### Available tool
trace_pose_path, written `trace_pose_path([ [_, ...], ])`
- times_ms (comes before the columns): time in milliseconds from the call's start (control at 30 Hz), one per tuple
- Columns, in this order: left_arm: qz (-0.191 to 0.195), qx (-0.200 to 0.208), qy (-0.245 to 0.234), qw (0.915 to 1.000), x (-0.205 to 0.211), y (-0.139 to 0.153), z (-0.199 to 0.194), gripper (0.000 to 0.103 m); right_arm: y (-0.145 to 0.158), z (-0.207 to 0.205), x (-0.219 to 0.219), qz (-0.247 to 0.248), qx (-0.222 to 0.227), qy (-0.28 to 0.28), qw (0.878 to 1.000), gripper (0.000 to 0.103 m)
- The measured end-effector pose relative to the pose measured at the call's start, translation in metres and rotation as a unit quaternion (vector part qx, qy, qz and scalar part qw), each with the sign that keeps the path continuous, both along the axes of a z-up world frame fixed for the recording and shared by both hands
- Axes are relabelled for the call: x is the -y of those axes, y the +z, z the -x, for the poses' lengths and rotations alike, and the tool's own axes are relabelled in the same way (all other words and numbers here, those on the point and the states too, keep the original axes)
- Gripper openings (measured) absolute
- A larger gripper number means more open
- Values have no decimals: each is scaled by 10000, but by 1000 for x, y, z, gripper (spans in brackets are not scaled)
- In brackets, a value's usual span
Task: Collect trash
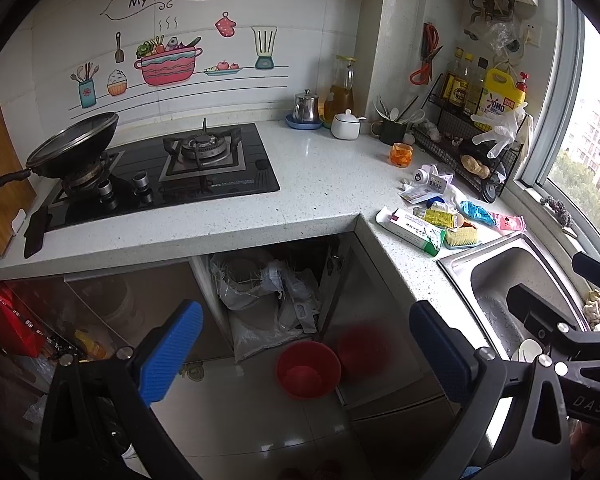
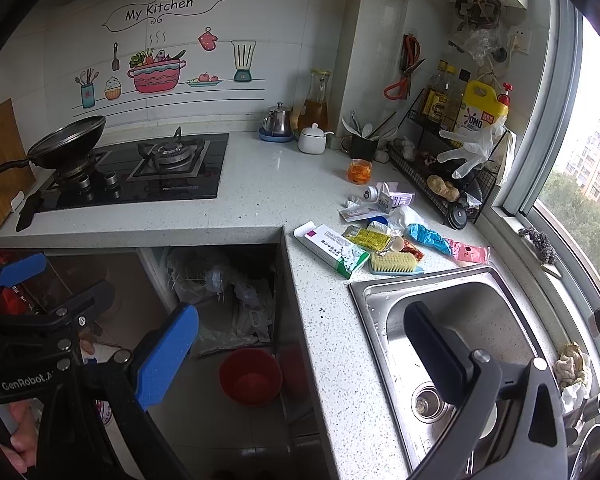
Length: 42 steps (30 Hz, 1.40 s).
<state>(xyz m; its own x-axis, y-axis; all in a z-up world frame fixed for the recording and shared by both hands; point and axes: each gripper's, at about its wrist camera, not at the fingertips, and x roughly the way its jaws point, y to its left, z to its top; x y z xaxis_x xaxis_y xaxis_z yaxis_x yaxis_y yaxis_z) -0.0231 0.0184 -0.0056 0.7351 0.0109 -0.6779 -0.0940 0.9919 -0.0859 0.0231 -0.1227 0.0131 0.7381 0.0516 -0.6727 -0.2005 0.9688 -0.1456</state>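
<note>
wrappers (image 2: 384, 236) by sink (image 2: 496, 280) (both grippers empty)

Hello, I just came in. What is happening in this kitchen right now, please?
A person holds two grippers above the floor near the counter corner, and both the left gripper and the right gripper are open and empty. The trash, including a white and green box, a yellow wrapper, a blue wrapper and a pink packet, lies on the countertop beside the sink. A red bucket stands on the floor below. Nothing is picked up yet.
</note>
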Motion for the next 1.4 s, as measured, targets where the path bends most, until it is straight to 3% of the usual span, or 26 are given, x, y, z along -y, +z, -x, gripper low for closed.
trace_pose_path([
  [767, -40, -165, -181, 9997, 11, 1, -33, 103, -2, -21, 12, -87, -145, 3, 9999, 103],
  [1233, -47, -573, -763, 9954, 42, -25, -142, 103, -23, -95, 41, -34, -360, -371, 9987, 103],
  [1400, -75, -901, -903, 9918, 42, -48, -191, 103, -45, -140, 47, -3, -796, -366, 9962, 103],
])
